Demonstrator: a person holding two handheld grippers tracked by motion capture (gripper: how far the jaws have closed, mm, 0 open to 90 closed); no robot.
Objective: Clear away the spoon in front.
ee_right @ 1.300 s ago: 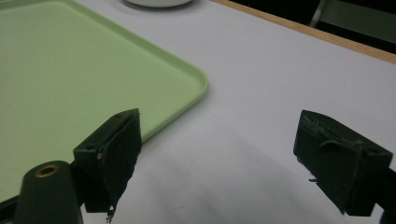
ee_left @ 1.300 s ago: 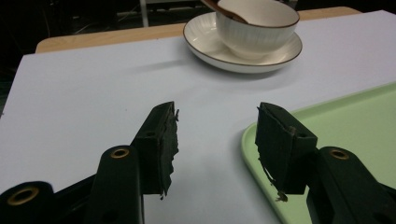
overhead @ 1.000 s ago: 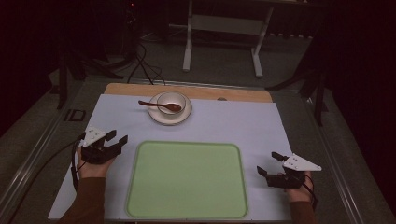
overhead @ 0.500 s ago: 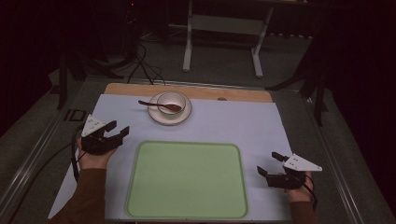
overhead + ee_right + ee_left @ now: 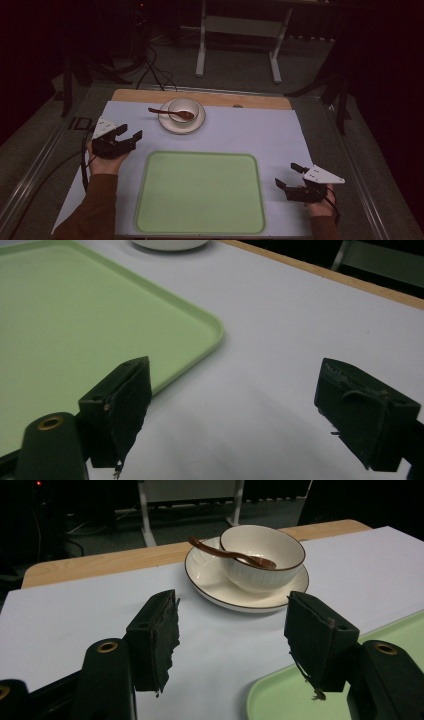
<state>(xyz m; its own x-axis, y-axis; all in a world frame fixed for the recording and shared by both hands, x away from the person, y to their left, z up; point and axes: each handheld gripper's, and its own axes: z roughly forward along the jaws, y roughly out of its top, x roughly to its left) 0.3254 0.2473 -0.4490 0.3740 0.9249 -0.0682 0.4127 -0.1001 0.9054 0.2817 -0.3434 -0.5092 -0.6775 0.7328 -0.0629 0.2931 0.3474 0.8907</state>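
My left gripper (image 5: 125, 138), jaws wide and empty, faces the bowl (image 5: 261, 555) with its spoon (image 5: 231, 556) near the table's far edge, probably approaching; my right gripper (image 5: 291, 178) waits wide beside the tray (image 5: 200, 192).

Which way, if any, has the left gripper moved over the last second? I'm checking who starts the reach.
Yes. The left gripper has moved away from the person, along the green tray's left edge toward the saucer; its jaws are open.
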